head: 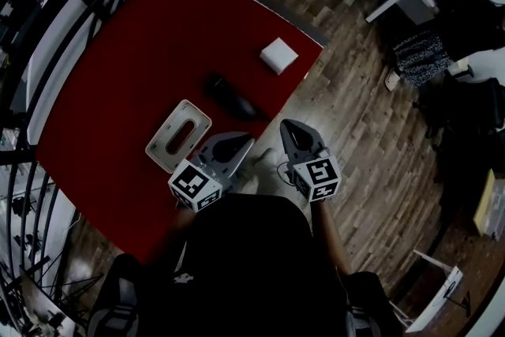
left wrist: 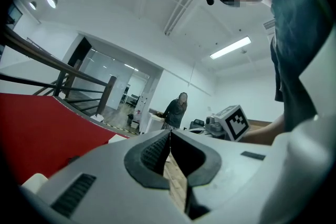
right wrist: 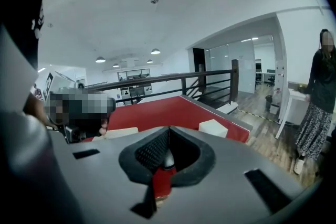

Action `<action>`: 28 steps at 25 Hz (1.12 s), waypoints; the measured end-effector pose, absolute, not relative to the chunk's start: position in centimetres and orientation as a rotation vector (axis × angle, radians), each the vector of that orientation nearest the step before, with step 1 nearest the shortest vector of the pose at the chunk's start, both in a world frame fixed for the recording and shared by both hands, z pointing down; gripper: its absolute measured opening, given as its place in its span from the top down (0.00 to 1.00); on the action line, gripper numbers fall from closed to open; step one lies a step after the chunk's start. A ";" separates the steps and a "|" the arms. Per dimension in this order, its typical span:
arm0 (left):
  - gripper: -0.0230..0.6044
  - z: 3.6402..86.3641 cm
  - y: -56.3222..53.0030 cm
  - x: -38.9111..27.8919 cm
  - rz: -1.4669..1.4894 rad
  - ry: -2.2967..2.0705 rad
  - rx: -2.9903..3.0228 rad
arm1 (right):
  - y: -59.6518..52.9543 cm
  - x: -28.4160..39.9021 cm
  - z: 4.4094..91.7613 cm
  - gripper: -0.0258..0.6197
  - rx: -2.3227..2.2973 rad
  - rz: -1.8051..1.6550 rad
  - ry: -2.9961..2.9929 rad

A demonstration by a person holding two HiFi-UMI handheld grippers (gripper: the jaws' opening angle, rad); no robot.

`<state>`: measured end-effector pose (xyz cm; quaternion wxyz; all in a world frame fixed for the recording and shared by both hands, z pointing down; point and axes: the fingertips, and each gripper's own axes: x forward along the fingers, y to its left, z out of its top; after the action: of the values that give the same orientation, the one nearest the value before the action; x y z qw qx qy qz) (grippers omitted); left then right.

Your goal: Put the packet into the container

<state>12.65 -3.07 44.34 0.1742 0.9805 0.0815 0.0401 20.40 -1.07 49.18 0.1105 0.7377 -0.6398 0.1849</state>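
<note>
The dark packet lies on the red table, a little beyond the tip of my left gripper and not touching it. The white container stands just left of this gripper, near the packet. A white box sits farther off to the right, close to the table edge. I see nothing between the packet and the container. My right gripper hangs beside the table's right edge, over the wooden floor. Both grippers point away from me, their jaws pressed together and holding nothing.
</note>
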 end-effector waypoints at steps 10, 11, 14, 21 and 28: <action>0.95 45.6 -6.7 14.7 0.140 -0.046 2.779 | -5.7 27.3 52.5 0.92 2.001 0.553 -1.934; 0.95 45.6 -7.0 15.0 0.141 -0.070 2.780 | -6.2 28.2 52.8 0.92 1.998 0.566 -1.943; 0.95 45.8 -7.3 15.9 0.157 -0.129 2.792 | -7.3 31.0 53.7 0.91 1.994 0.614 -1.972; 0.95 45.5 -7.9 18.0 0.162 -0.244 2.806 | -9.7 34.9 57.3 0.61 1.854 0.646 -1.956; 0.95 46.4 -8.6 19.5 0.206 -0.322 2.778 | -13.0 37.9 61.8 0.31 1.734 0.712 -1.906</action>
<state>19.54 -8.63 46.38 0.1678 0.9766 -0.1133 0.0725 37.87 -12.98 61.75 0.2322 0.6308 -0.6935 0.2592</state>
